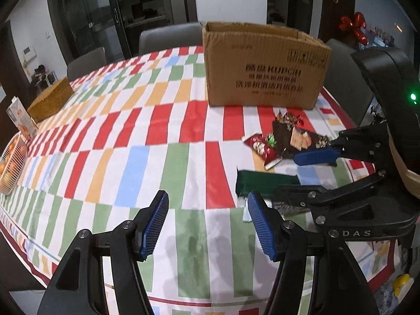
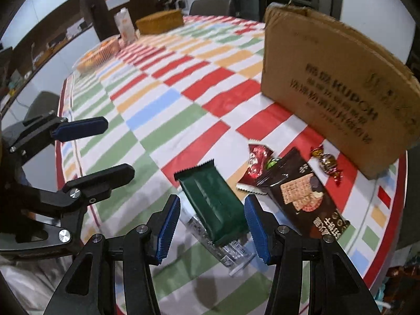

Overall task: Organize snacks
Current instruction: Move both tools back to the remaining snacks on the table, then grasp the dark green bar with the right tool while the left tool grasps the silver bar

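Several snacks on the counter point(image 2: 168, 120) before a cardboard box point(image 2: 328, 89): green pack point(image 2: 214, 202) atop a clear wrapper point(image 2: 232, 253), red pack point(image 2: 256, 164), brown cracker pack point(image 2: 304, 197), wrapped candy point(image 2: 326, 161) nearest the box. Right hand-held gripper point(image 2: 212, 229) spread wide, straddling the green pack's near end, blue pads apart from it. Left hand-held gripper point(image 1: 208, 223) wide too, holding nothing, above bare cloth left of the snacks. Farther off: wicker box point(image 1: 50, 101), carton point(image 1: 21, 119), fruit basket point(image 1: 13, 165).
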### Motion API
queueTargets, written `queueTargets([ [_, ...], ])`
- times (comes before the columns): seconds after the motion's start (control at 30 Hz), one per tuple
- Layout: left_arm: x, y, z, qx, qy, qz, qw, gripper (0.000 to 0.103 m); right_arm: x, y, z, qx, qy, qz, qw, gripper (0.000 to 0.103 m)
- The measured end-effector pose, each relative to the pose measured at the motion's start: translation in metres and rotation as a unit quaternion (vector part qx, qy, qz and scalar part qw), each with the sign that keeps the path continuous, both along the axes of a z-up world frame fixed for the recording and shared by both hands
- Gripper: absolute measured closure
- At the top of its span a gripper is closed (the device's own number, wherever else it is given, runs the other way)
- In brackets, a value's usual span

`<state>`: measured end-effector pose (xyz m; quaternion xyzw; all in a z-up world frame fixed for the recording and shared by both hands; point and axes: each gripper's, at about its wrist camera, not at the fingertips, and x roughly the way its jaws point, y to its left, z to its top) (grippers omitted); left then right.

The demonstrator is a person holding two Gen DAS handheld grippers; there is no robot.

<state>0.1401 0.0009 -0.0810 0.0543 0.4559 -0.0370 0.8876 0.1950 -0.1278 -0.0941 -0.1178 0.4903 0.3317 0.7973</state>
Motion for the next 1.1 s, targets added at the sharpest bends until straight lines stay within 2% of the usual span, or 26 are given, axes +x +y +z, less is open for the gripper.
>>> queueTargets([
  [0.13,0.004,0.003,-0.008,-0.003,0.012,0.005,0.9999,0.041,0.007,0.005,-0.014,-0.005,0.022,0.009,1.000,0.051],
  [0.43,0.010,0.004,-0.023,-0.011,0.033,0.006,0.9994,0.041,0.020,0.015,-0.032,-0.021,0.041,0.020,0.999,0.051],
  [1.03,0.020,0.010,-0.028,-0.023,0.040,0.013,0.9988,0.041,0.040,0.031,-0.044,-0.019,0.042,0.022,0.999,0.051],
  [1.1,0.020,0.011,-0.029,-0.025,0.040,0.014,0.9988,0.041,0.039,0.030,-0.045,-0.020,0.037,0.020,0.999,0.054],
])
